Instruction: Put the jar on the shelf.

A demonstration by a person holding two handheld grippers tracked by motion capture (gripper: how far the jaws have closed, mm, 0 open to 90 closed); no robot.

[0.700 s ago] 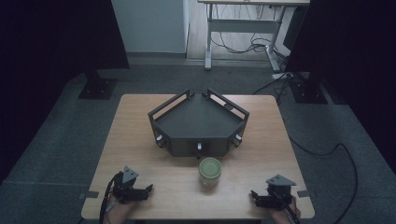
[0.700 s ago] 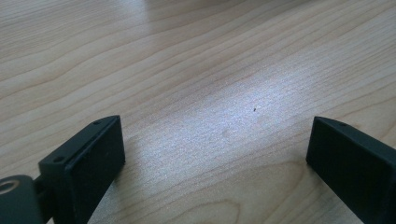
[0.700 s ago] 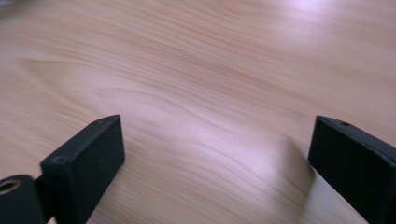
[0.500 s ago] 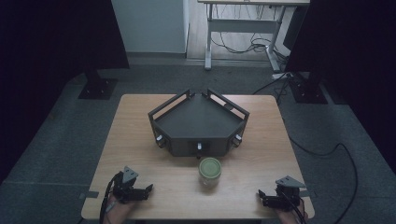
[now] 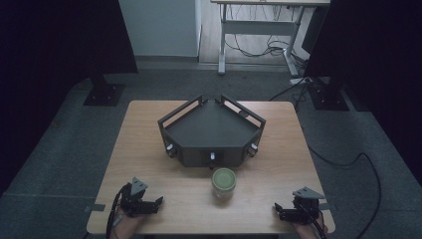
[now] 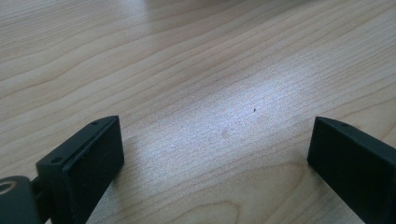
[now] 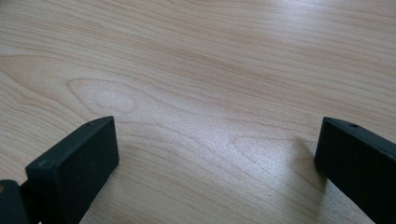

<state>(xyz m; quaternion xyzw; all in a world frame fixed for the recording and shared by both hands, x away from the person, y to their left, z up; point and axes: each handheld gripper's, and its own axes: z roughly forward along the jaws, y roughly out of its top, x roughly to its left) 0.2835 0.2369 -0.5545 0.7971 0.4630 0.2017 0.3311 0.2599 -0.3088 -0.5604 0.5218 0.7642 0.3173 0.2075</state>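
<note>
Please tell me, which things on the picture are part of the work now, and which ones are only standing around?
In the work:
- jar with green lid, nearest the grippers
- left gripper, jaws open
- right gripper, jaws open
- table

Standing around:
- dark tray behind the jar, maybe used later
- desk at the back
- cables on the floor

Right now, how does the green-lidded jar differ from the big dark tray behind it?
The small round glass jar with a green lid stands upright, closed; the dark angular metal tray with railed sides is far larger, open-topped and looks empty. The jar lies nearer both grippers. Both rest on the light wooden table.
</note>
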